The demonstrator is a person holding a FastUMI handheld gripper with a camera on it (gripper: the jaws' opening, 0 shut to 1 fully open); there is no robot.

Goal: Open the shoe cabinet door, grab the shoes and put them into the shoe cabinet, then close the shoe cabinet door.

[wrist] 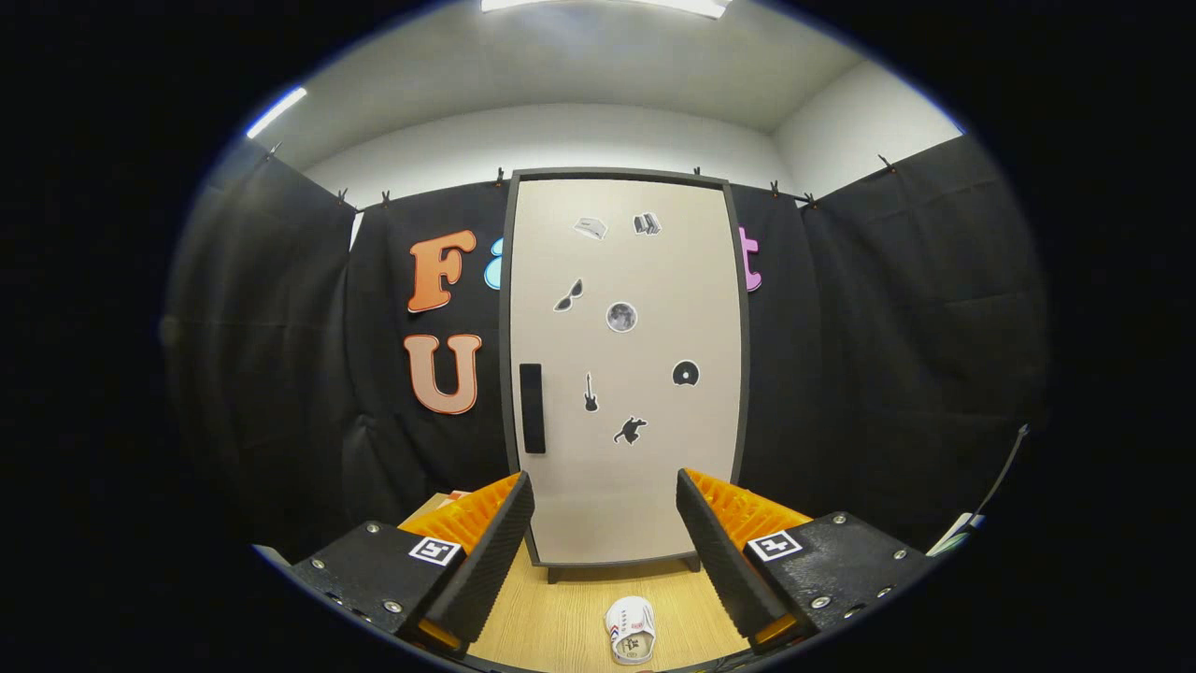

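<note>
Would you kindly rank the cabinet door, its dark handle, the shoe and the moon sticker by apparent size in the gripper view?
1. Cabinet door
2. Handle and shoe, which look alike; the shoe lies nearer, between the open fingers
3. Moon sticker

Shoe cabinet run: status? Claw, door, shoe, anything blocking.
Claw open, holding nothing. Shoe cabinet door shut, handle untouched, beyond the fingers. Shoe on the wooden table between the fingers. Nothing between claw and door.

The gripper camera looks level along its spread fingers [505,542] at the closed shoe cabinet door [624,374], not far at 12 o'clock.
</note>
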